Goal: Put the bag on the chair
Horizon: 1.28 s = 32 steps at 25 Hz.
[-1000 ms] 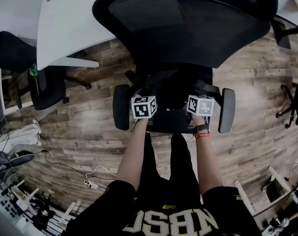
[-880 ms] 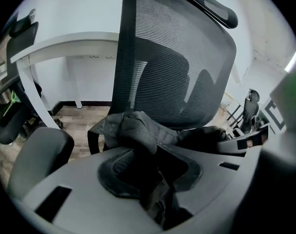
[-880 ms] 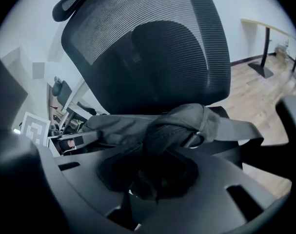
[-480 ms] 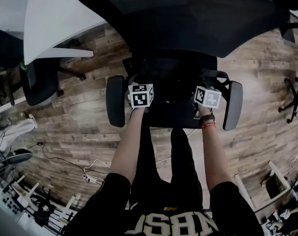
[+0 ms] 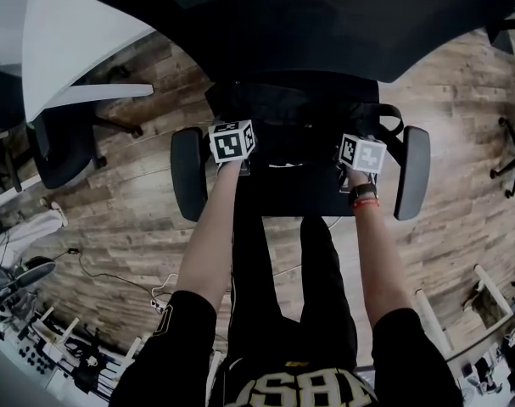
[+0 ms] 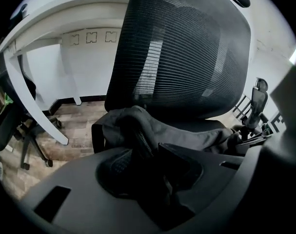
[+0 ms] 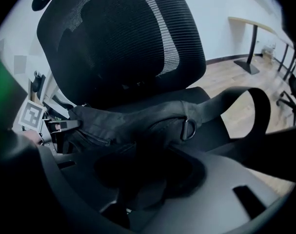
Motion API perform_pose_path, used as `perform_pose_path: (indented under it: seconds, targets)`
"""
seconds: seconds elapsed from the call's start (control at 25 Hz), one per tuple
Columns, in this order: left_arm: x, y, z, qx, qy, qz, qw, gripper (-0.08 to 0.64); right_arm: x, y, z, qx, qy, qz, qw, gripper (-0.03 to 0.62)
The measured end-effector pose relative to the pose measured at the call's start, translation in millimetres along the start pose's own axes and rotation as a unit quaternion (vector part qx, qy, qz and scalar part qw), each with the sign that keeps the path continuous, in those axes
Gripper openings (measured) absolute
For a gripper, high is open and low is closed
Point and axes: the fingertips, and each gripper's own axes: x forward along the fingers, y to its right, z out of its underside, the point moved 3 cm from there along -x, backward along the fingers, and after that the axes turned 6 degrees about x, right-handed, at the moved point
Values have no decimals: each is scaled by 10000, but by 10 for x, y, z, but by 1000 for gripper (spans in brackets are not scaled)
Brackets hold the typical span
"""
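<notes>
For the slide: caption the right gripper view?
Black bag with D-ring strap resting on mesh office chair, fabric between right gripper's just-opening jaws.

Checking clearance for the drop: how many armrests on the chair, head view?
2. One armrest at the left side of the chair seat, the other at its right. Both fully visible, none hidden.

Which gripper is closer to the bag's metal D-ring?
Right. The right gripper, jaws just opening around the bag, sits beside the D-ring; the left gripper, also opening around it, is at the bag's far end.
</notes>
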Motion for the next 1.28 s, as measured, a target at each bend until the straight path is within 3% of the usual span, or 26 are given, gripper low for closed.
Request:
perform_pose_path:
  seconds: [0.24, 0.36, 0.48, 0.52, 0.6, 0.76, 0.92, 1.28]
  targets:
    - [85, -60, 32, 212, 16, -79, 9997, 141, 66, 18, 10, -141, 236, -21, 9996, 197]
    - [59, -3, -3, 123, 144, 85, 9998, 235, 36, 39, -20, -232, 272, -146, 9993, 208]
    - [-3, 42, 25, 156, 135, 98, 9997, 281, -10, 53, -16, -178, 252, -161, 9994, 238]
    - [-32, 43, 35, 107, 107, 53, 9999, 292, -30, 54, -17, -152, 229, -124, 9995, 256]
    - [-105, 22, 48, -54, 77, -67, 9999, 313, -83, 45, -32, -137, 177, -5, 9997, 400]
    - [-337, 74, 100, 4, 15, -74, 10000, 326, -302, -13, -36, -54, 250, 51, 9997, 400]
    - [-650, 180, 9, 263, 141, 44, 9995, 325, -637, -146, -97, -22, 668, 29, 9978, 400]
    - [-1523, 486, -674, 301, 892, 263, 9952, 324, -1358, -785, -352, -546, 1197, -277, 9909, 393]
